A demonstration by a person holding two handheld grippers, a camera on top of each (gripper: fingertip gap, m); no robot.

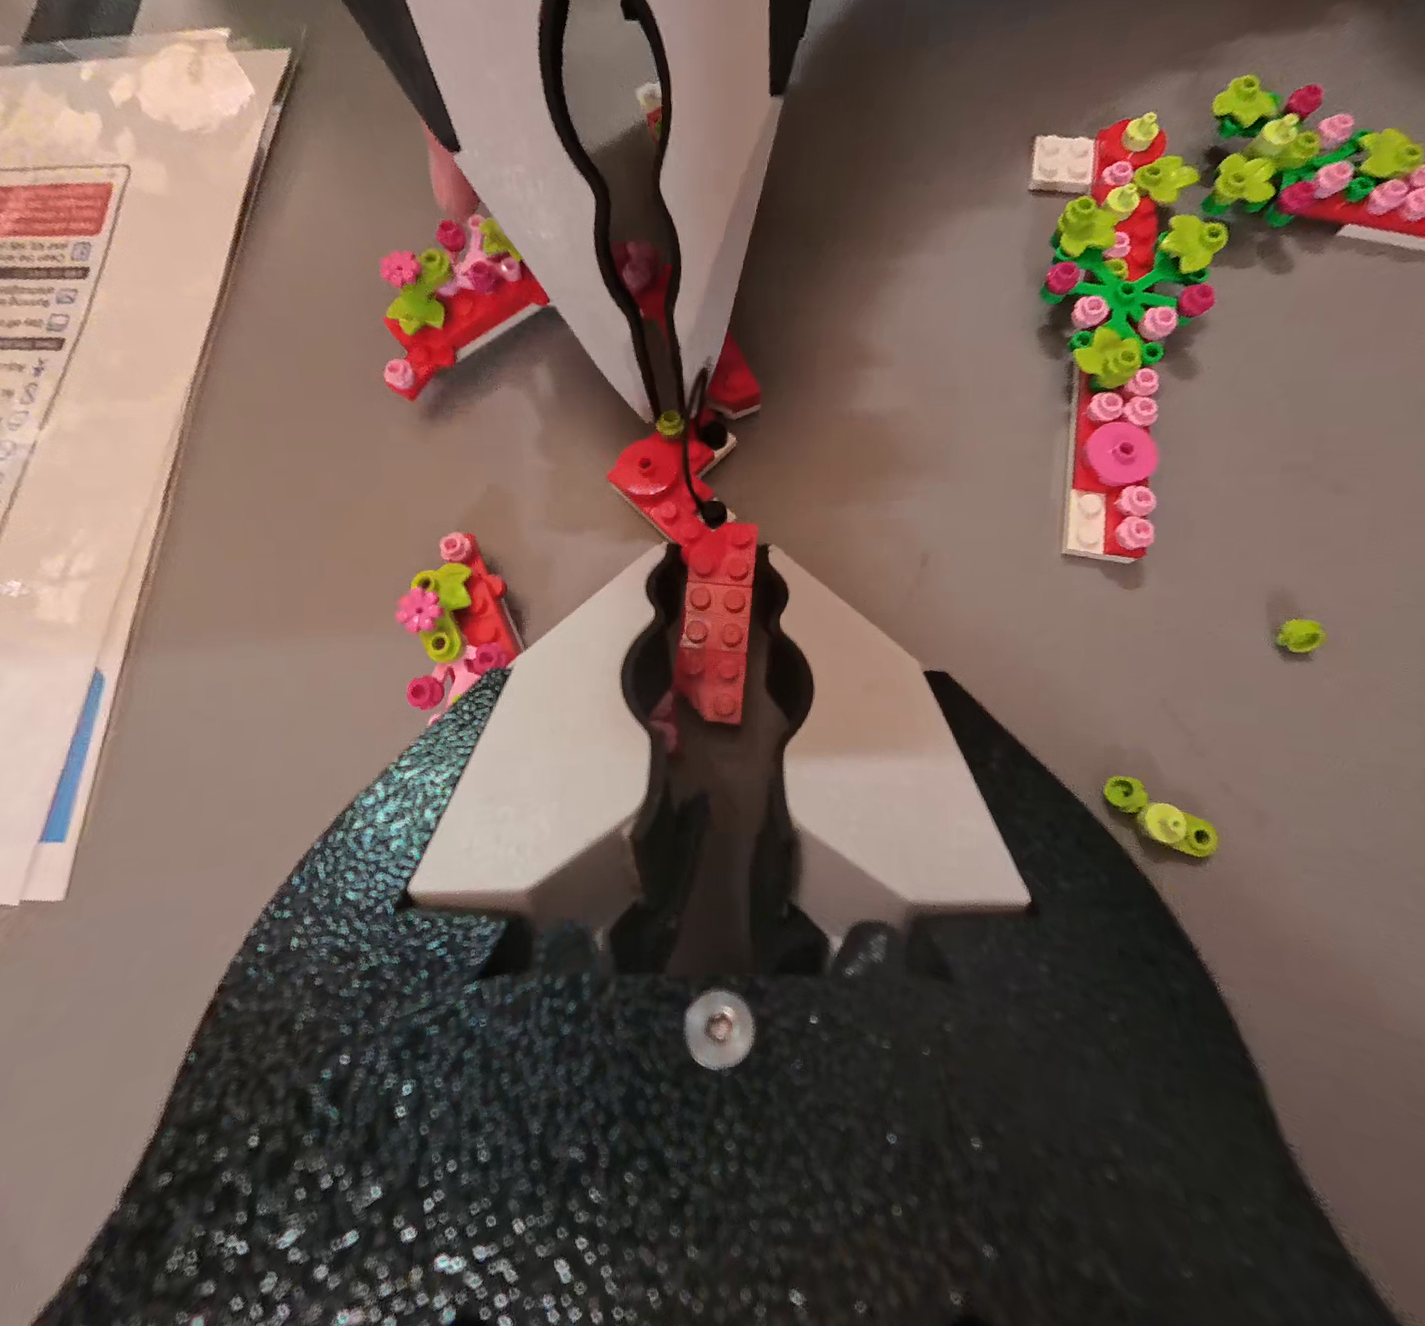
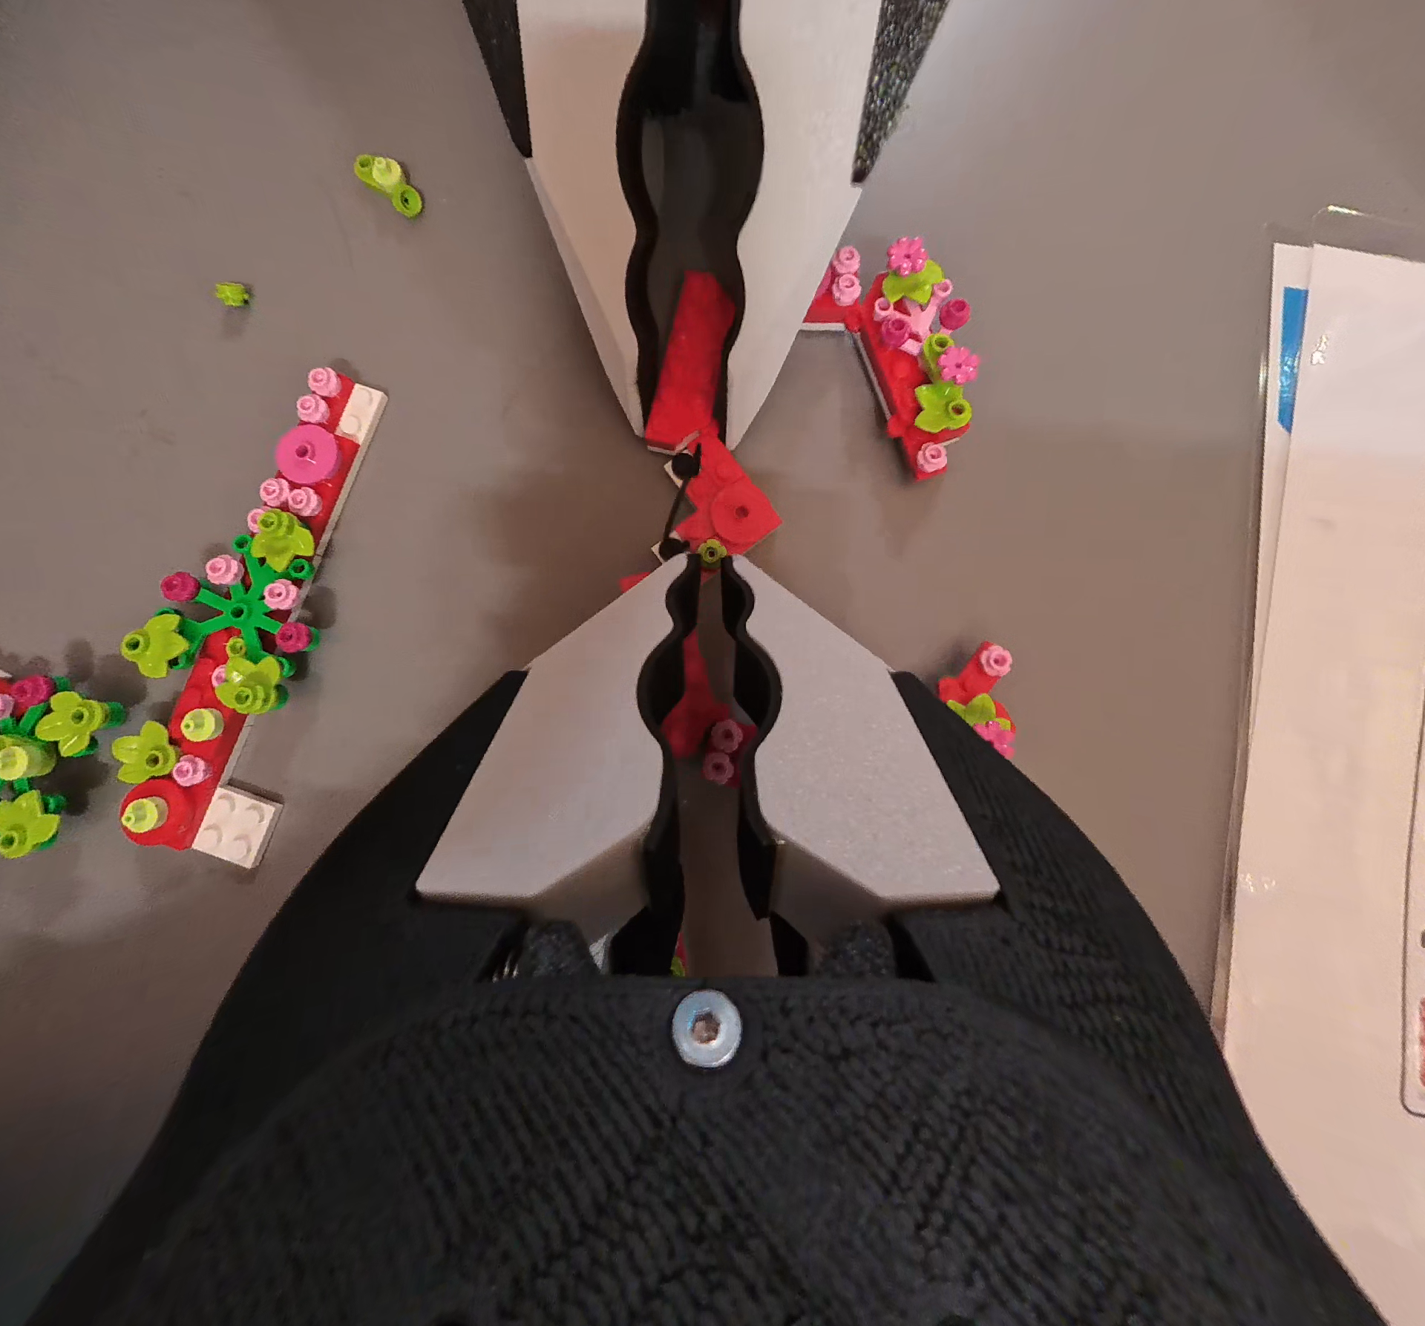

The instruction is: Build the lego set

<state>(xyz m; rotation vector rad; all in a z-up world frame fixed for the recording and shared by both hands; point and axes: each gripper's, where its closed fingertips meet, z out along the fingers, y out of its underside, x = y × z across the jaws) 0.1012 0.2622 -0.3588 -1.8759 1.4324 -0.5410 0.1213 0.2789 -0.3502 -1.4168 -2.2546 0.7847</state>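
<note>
While my left claw (image 1: 717,556) is clamping the red studded strip (image 1: 719,625) above the grey table (image 1: 925,672), my right claw (image 2: 711,570) is pinching a lime stud (image 2: 710,552), likely needing careful pressing onto the strip's red corner piece (image 2: 732,510).

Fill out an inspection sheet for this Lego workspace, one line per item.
Surface: grey table, bare between the pieces.
Job's things: red plate assembly clamped by the left hand-held gripper; small lime stud pinched by the right hand-held gripper at the assembly's far end; long flowered red strip and smaller flowered sections lie on the table.
Clutter: loose lime pieces scattered.
Grippers: both shut, tips facing each other.
Cables: nothing seen.
Surroundings: instruction booklet at the table's edge.
</note>
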